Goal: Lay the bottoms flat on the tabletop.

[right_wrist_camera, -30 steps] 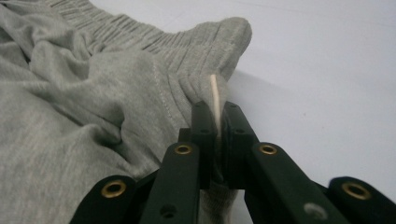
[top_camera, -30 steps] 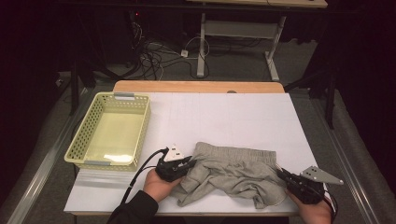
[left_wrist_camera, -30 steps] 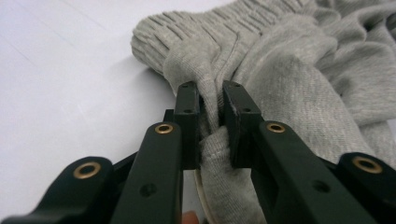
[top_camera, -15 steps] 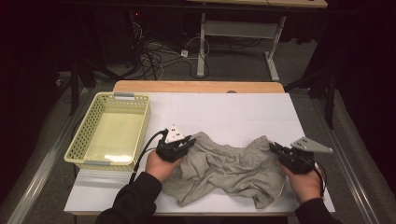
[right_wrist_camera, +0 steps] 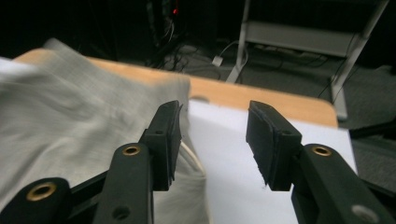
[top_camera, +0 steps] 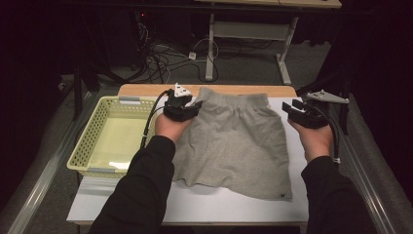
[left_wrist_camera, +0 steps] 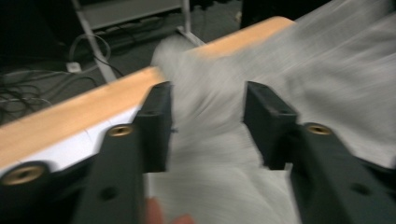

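The high view looks down over the table (top_camera: 243, 204); both gripper views sit close, sharing its wooden far edge (left_wrist_camera: 70, 109).

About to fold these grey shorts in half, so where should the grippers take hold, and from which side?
Grip the grey shorts at the two waistband corners on the far edge, where the thick band gives firm fabric. The left gripper and right gripper are both open, each beside its corner; I would come in from the outer sides, low along the table.

Dark lab: floor cables (top_camera: 165, 53), metal bench frame (top_camera: 246, 36)
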`<state>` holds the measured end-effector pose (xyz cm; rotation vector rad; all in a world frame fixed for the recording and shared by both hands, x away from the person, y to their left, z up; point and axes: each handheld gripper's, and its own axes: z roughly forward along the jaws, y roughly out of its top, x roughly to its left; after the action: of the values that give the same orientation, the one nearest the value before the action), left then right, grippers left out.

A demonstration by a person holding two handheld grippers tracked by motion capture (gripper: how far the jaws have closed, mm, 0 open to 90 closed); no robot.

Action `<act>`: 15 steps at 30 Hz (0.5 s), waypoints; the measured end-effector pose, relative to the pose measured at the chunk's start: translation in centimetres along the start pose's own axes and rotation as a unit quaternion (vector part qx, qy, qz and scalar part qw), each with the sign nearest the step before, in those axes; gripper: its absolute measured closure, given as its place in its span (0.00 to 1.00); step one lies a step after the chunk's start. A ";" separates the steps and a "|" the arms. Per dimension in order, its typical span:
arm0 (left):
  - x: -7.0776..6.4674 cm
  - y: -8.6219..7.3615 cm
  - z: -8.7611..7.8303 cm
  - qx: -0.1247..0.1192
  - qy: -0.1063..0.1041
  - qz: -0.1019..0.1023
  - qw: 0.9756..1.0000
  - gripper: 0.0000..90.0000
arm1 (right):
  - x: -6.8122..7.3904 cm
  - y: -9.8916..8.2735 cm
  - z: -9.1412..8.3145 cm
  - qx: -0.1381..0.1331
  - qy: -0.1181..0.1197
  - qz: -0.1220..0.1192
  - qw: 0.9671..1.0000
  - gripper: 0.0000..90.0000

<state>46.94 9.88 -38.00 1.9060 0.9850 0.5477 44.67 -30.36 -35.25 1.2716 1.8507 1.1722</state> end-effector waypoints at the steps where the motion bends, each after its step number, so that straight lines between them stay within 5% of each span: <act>1: -0.4 -0.8 -0.4 -0.006 -0.011 0.005 1.000 0.55 | 0.0 -0.5 -0.2 0.004 0.004 -0.005 1.000 0.61; 9: -4.1 -9.3 -5.5 -0.016 -0.098 0.017 0.995 0.54 | 1.3 -8.8 -3.8 0.047 0.033 -0.022 0.998 0.59; 15: -4.7 -13.7 -9.5 -0.016 -0.141 0.003 0.990 0.55 | 2.6 -13.9 -7.1 0.063 0.038 -0.023 0.997 0.59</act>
<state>31.87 14.80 -44.97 1.8960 0.7820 0.2843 32.16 -32.40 -44.76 1.2604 2.0270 1.1066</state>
